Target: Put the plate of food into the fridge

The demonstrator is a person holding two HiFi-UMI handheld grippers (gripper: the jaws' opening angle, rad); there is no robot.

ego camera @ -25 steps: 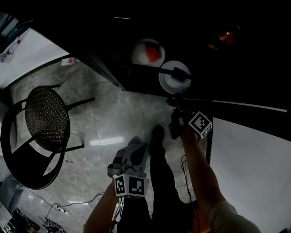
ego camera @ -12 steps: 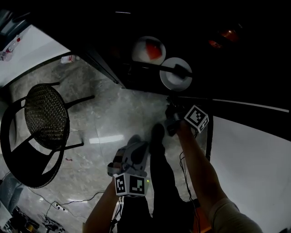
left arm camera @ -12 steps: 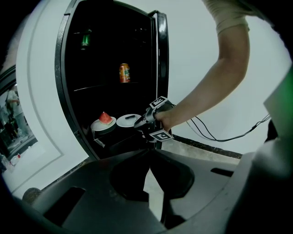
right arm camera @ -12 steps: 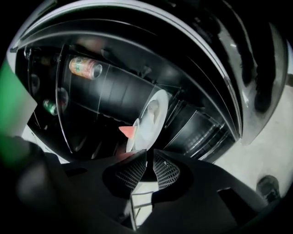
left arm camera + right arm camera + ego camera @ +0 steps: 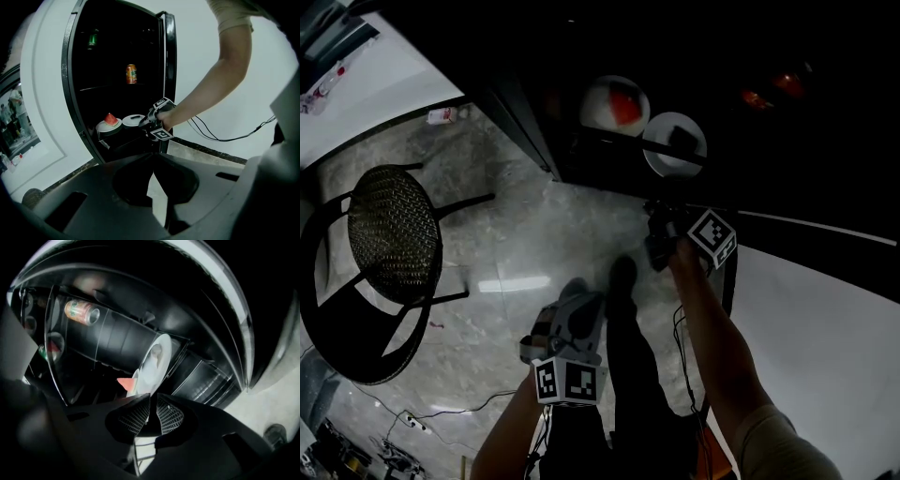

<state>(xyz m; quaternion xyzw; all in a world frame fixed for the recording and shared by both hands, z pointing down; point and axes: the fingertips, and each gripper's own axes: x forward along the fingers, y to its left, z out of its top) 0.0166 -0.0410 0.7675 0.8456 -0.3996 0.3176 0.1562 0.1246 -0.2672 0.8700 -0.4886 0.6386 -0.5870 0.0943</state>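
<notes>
Plate (image 5: 153, 363) rests on the low fridge (image 5: 67, 93) shelf, beside a second plate (image 5: 614, 103) bearing red food. Right gripper (image 5: 153, 398) has just been closing and pinches its rim. Left gripper (image 5: 153, 154) hangs outside, closed and empty.

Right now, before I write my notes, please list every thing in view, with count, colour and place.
fridge: one, dark inside, open
plate with red food: one, white, lower fridge shelf
white plate: one, beside it
can: one, orange, higher shelf
green container: one, top shelf
chair: one, black, on grey floor, left of fridge
cables: several, black, on floor
right gripper: one, jaws have just been closing, pads on white plate's rim
left gripper: one, shut, empty, held back from fridge
</notes>
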